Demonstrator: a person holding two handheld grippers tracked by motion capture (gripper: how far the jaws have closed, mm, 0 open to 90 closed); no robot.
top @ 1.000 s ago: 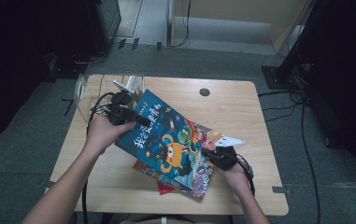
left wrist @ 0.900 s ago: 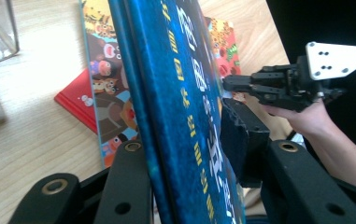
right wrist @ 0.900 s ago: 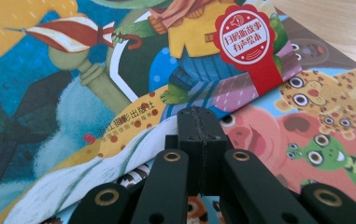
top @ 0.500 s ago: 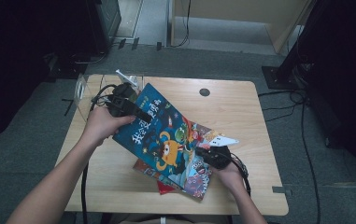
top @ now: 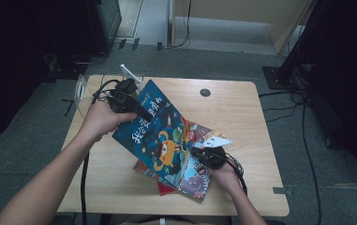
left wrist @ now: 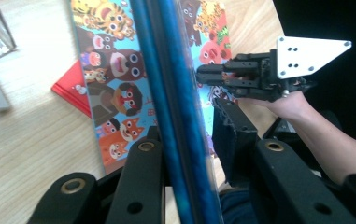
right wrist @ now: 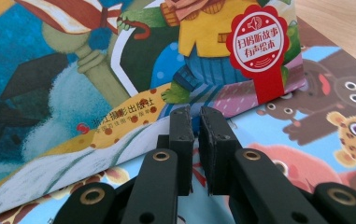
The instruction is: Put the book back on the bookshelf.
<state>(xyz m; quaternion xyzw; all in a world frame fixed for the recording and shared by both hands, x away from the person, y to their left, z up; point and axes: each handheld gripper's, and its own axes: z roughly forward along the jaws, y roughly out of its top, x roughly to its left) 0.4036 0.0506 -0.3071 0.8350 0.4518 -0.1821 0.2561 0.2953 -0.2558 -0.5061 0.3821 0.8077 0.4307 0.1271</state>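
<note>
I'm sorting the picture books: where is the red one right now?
In the high view, the red book lies flat at the table's near edge, bottom of the stack, under the animal-cover book.

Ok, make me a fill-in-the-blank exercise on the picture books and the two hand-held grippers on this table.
1. The left hand-held gripper holds the blue picture book by its ____ edge, the one farther from the person.
2. Under the animal-cover book lies a ____ book.
3. The round seal on the blue cover is ____.
4. The table is made of ____.

Missing words: far; red; red; wood
</note>
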